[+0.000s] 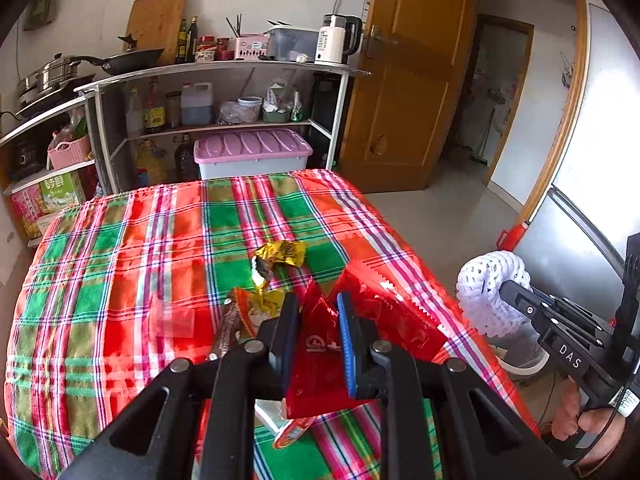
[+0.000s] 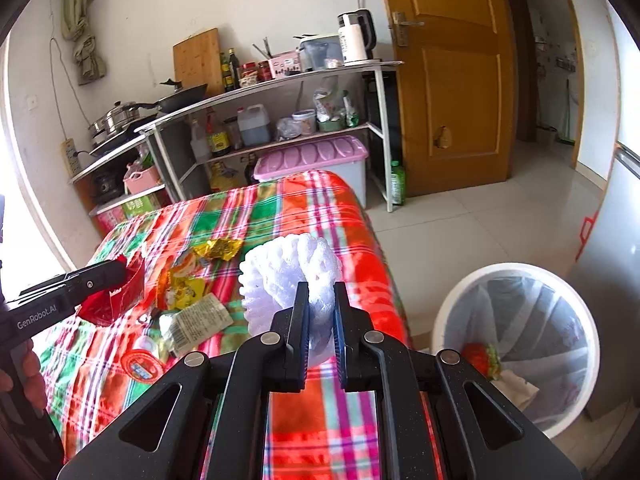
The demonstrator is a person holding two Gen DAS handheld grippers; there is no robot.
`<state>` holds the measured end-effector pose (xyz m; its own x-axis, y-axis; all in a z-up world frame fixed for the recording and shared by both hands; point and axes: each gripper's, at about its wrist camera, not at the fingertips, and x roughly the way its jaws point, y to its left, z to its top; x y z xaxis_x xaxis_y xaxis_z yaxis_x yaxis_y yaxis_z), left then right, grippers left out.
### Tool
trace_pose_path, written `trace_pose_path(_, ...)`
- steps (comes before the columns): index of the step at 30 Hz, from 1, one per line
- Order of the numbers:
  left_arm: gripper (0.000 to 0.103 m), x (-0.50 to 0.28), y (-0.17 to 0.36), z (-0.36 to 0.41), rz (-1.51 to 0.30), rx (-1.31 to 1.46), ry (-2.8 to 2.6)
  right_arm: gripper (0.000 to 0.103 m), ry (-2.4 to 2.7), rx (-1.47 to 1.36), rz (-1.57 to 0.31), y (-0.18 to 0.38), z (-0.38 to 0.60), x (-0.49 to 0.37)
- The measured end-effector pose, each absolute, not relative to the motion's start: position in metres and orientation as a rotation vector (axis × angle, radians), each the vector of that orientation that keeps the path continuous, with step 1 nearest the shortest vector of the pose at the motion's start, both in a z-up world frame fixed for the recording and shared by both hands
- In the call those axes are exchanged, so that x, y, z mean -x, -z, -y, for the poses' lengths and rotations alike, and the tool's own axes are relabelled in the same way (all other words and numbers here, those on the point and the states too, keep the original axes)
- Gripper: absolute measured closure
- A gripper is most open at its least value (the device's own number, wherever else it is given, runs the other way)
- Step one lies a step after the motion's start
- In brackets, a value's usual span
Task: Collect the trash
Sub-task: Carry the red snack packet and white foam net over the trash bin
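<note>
Right now both grippers are up above the table (image 1: pixel 120 240), and each one holds a bit of trash. The left gripper (image 1: pixel 318 320) is squeezed tight on a red wrapper (image 1: pixel 320 360). The right gripper (image 2: pixel 321 308) is squeezed tight on a white foam net (image 2: pixel 288 272).

The bin (image 2: pixel 452 300) stands on the floor just beside the table's right edge. It has a clear bag in it, and some trash lies at the bottom. The net hangs over the table near that edge, close to the bin. The floor past the bin is open all the way to the door (image 2: pixel 452 80).

More trash lies on the table, left of the net: a gold wrapper (image 2: pixel 220 249), a yellow packet (image 2: pixel 184 288), a pale packet (image 2: pixel 200 320) and a small red-topped cup (image 2: pixel 142 364). From the left wrist, a big red bag (image 1: pixel 396 312) lies at the table's right edge.

The black fingers hide the near part of the table in both views. The red wrapper covers part of what is under it, so that bit is hard to make out. A hand (image 1: pixel 576 420) on the right gripper's handle is cut off at the corner. The fridge (image 1: pixel 580 200) is cut off too.
</note>
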<state>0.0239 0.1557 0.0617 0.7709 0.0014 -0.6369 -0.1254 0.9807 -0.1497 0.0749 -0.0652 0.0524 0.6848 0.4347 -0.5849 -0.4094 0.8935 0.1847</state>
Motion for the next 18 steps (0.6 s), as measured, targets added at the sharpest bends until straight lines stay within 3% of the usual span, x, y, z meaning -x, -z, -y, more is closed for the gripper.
trace_pose_path(18,0.083,-0.083,-0.054,-0.014,-0.725,0.053,0.151,0.092,-0.215,-0.087,-0.667,-0.049,0.191,-0.082)
